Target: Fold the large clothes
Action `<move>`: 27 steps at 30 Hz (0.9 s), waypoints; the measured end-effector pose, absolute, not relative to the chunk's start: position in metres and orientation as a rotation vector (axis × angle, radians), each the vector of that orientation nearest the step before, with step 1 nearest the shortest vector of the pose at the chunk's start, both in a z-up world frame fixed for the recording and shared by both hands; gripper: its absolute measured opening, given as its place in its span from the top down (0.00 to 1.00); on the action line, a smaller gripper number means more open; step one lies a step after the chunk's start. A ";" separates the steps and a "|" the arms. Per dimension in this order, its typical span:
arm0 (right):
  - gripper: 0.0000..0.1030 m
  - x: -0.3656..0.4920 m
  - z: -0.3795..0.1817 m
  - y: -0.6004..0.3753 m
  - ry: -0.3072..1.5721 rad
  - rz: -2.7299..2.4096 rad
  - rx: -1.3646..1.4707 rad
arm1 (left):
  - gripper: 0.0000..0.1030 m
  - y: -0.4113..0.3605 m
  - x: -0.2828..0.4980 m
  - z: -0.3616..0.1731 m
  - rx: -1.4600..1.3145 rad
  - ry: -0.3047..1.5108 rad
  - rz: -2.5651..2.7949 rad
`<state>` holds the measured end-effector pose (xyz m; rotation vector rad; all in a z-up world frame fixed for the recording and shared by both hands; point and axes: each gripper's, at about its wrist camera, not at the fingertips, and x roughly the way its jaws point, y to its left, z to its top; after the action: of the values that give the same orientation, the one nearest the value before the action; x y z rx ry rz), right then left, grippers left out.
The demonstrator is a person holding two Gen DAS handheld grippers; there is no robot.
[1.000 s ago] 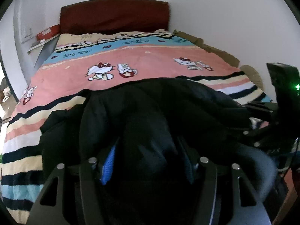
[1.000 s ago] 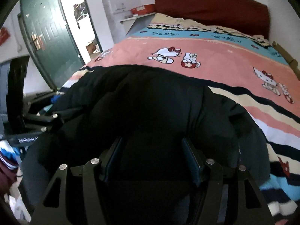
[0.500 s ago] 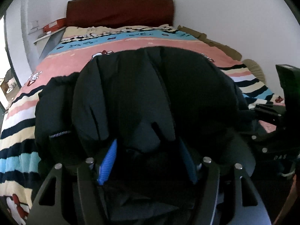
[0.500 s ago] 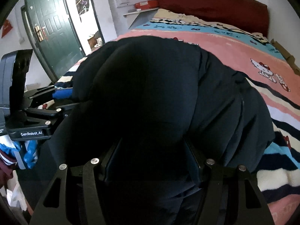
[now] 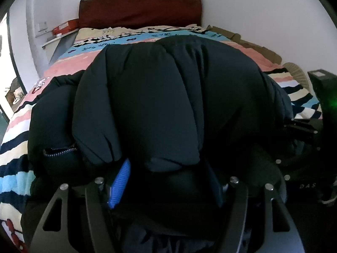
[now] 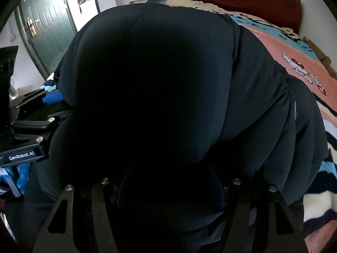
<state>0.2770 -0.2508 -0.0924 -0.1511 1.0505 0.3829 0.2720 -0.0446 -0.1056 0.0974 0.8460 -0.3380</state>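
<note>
Item: black padded jacket [image 5: 164, 105], now bulked higher before both claws than a second ago, on the striped blanket [image 5: 14, 130].

Left gripper [image 5: 166, 181]: jaws just widened, fabric between.

Right gripper [image 6: 170, 181]: half-spread on a thick fold.

Risk, as I judge it: the puffy fold springs back once I let go.

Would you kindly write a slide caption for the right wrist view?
Right gripper buried in a puffy dark jacket on a striped cartoon blanket.

Black left gripper [image 5: 166, 181] with blue finger pads [image 5: 119, 184], silver screws, white "GenRobot.AI" lettering.
</note>
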 end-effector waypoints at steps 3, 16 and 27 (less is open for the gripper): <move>0.39 0.275 -0.083 -0.251 1.055 0.389 -0.151 | 0.37 -0.042 0.270 -0.095 0.081 0.864 -0.358; 0.38 0.299 0.006 -0.267 0.885 0.385 -0.138 | 0.37 -0.016 0.304 -0.015 0.020 0.735 -0.376; 0.36 0.377 -0.028 -0.258 0.914 0.360 -0.059 | 0.37 -0.033 0.369 -0.073 0.101 0.817 -0.326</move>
<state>0.3775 -0.2584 -0.0276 -0.0587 0.9141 0.3604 0.3691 -0.0327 -0.0731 0.1011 0.8168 -0.3263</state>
